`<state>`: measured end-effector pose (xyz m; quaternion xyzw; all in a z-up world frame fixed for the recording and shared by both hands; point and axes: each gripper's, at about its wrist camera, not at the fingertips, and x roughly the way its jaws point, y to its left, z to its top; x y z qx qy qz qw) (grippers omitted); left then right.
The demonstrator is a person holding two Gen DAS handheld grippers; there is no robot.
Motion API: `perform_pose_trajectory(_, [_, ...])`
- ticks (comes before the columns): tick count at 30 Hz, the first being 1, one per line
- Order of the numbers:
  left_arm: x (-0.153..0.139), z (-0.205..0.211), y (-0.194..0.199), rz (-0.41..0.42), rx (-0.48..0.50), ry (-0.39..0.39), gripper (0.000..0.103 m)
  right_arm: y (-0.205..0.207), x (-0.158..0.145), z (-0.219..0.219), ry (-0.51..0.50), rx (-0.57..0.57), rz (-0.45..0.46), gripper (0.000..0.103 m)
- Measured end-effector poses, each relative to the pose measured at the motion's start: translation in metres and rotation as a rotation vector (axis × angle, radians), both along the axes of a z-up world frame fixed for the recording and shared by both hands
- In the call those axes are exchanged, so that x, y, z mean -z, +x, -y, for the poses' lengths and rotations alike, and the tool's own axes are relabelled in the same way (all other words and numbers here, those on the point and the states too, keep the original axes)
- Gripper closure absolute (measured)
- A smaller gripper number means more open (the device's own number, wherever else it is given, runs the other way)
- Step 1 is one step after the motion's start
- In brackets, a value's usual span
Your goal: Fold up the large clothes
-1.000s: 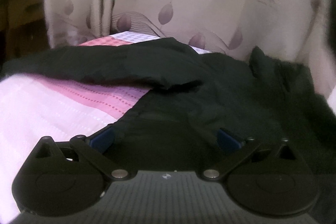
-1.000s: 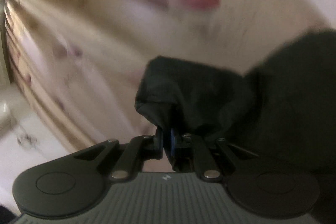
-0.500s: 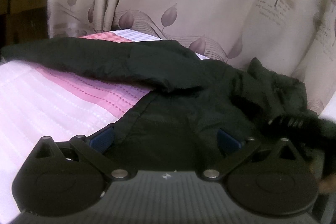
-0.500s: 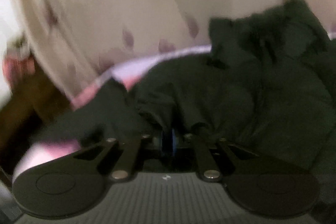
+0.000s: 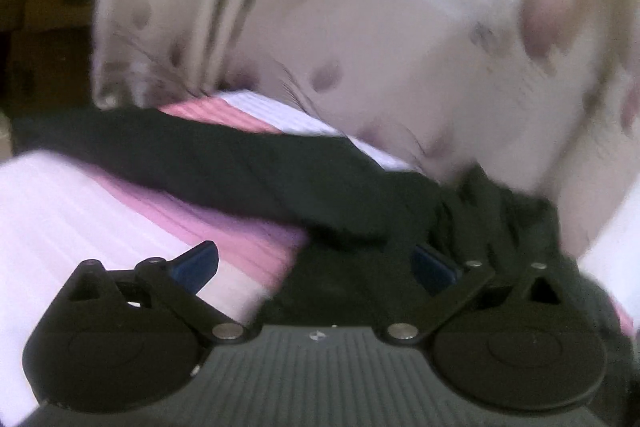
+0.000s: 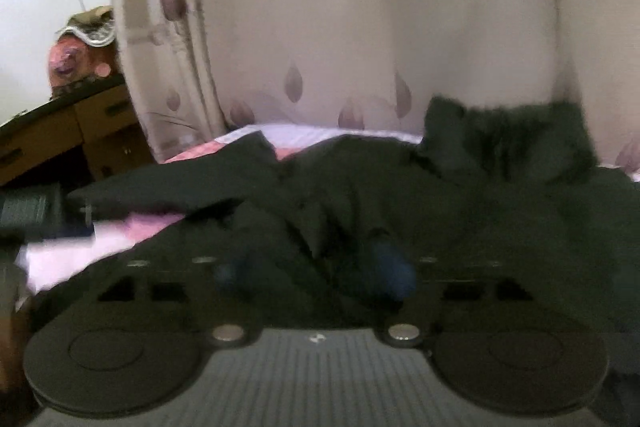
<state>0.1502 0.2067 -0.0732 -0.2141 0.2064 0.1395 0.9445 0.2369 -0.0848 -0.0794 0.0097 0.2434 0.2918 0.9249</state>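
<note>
A large black jacket [image 5: 352,203] lies spread on a pink and white striped bedspread [image 5: 80,211], one sleeve [image 5: 192,155] stretched out to the left. My left gripper [image 5: 316,265] is open at the jacket's near edge, its left pad [image 5: 196,263] over the bedspread and its right pad [image 5: 434,267] over black cloth. In the right wrist view the jacket [image 6: 460,211] fills the lower half, its collar [image 6: 508,139] bunched at the back. My right gripper [image 6: 310,271] hovers low over it with jaws opening wide. Loose cloth lies between the blurred pads, ungripped.
A beige curtain with purple leaf prints [image 6: 340,27] hangs close behind the bed. A wooden drawer unit [image 6: 80,131] with clutter on top stands at the far left. A dark ribbed device [image 6: 28,207] shows at the left edge of the right wrist view.
My right gripper let go of the fold of black cloth, its jaws spread, and it rolled level and sank toward the jacket. My left gripper shifted so its left pad is over the bedspread.
</note>
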Motion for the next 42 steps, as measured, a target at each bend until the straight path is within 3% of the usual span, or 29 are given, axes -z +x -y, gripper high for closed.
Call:
perform_pose_trajectory(3, [-0.001, -0.045, 0.007, -0.018, -0.094, -0.086, 0.008, -0.02, 0.006, 0.019, -0.009, 0.015, -0.009, 0.024])
perform_pose_trajectory(8, [0.012, -0.125, 0.012, -0.07, -0.27, -0.276, 0.018, -0.014, 0.024, 0.045, 0.064, 0.096, -0.127, 0.024])
perform_pose_trajectory(12, [0.03, -0.196, -0.001, -0.017, -0.443, -0.478, 0.013, -0.004, 0.031, 0.06, 0.162, 0.143, -0.188, 0.024])
perform_pose_trajectory(15, [0.044, -0.236, -0.002, 0.024, -0.485, -0.598, 0.013, -0.006, 0.032, 0.061, 0.171, 0.15, -0.183, 0.024])
perform_pose_trajectory(17, [0.041, -0.251, 0.005, 0.023, -0.477, -0.612, 0.015, -0.005, 0.033, 0.058, 0.161, 0.152, -0.181, 0.024])
perform_pose_trajectory(18, [0.039, -0.253, 0.011, 0.015, -0.462, -0.597, 0.017, -0.005, 0.033, 0.057, 0.156, 0.154, -0.18, 0.024])
perform_pose_trajectory(19, [0.037, -0.255, 0.019, -0.01, -0.447, -0.572, 0.026, -0.005, 0.033, 0.056, 0.153, 0.155, -0.179, 0.024])
perform_pose_trajectory(21, [0.037, -0.259, 0.035, -0.069, -0.433, -0.533, 0.064, -0.005, 0.033, 0.055, 0.152, 0.158, -0.177, 0.024])
perform_pose_trajectory(22, [0.038, -0.263, 0.042, -0.093, -0.411, -0.522, 0.098, -0.005, 0.034, 0.055, 0.153, 0.16, -0.178, 0.024])
perform_pose_trajectory(25, [0.025, -0.253, 0.051, -0.127, -0.398, -0.444, 0.101, -0.005, 0.034, 0.058, 0.162, 0.162, -0.186, 0.024])
perform_pose_trajectory(28, [-0.03, -0.219, 0.05, -0.014, -0.34, -0.326, 0.101, -0.004, 0.034, 0.061, 0.18, 0.177, -0.195, 0.024])
perform_pose_trajectory(32, [-0.116, -0.141, 0.053, 0.143, -0.151, -0.184, 0.101, -0.014, 0.027, 0.078, 0.254, 0.241, -0.193, 0.024])
perform_pose_trajectory(36, [-0.183, -0.021, 0.062, 0.266, 0.114, -0.011, 0.101, -0.032, 0.016, 0.11, 0.371, 0.289, -0.192, 0.024])
perform_pose_trajectory(39, [-0.199, 0.069, 0.077, 0.293, 0.302, 0.055, 0.101, -0.046, 0.005, 0.139, 0.418, 0.334, -0.171, 0.024])
perform_pose_trajectory(42, [-0.186, 0.149, 0.098, 0.267, 0.462, 0.088, 0.101, -0.061, -0.003, 0.171, 0.47, 0.376, -0.16, 0.024])
